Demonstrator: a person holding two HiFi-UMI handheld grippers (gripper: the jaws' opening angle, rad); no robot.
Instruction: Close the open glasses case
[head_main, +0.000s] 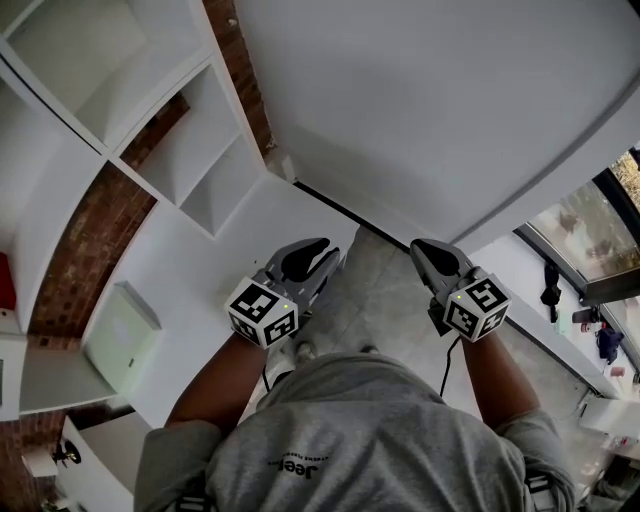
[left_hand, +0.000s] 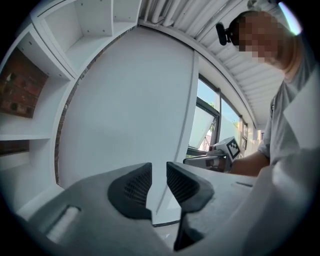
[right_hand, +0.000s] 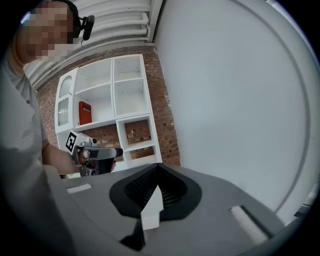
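No glasses case shows in any view. My left gripper (head_main: 310, 258) is held in front of the person's chest and points at a white wall; in the left gripper view (left_hand: 159, 170) a narrow gap stands between its dark pads, with nothing in it. My right gripper (head_main: 435, 255) is held level beside it, a hand's width to the right. In the right gripper view (right_hand: 157, 172) its pads meet at the tips and hold nothing. Each gripper camera also catches the other gripper: the right one (left_hand: 220, 157) and the left one (right_hand: 92, 152).
A white wall (head_main: 430, 110) fills the space ahead. White open shelving (head_main: 150, 130) against a brick wall (head_main: 100, 240) stands to the left, with a red book (right_hand: 85, 112) on one shelf. Windows (head_main: 590, 220) run along the right. Grey floor (head_main: 380, 300) lies below.
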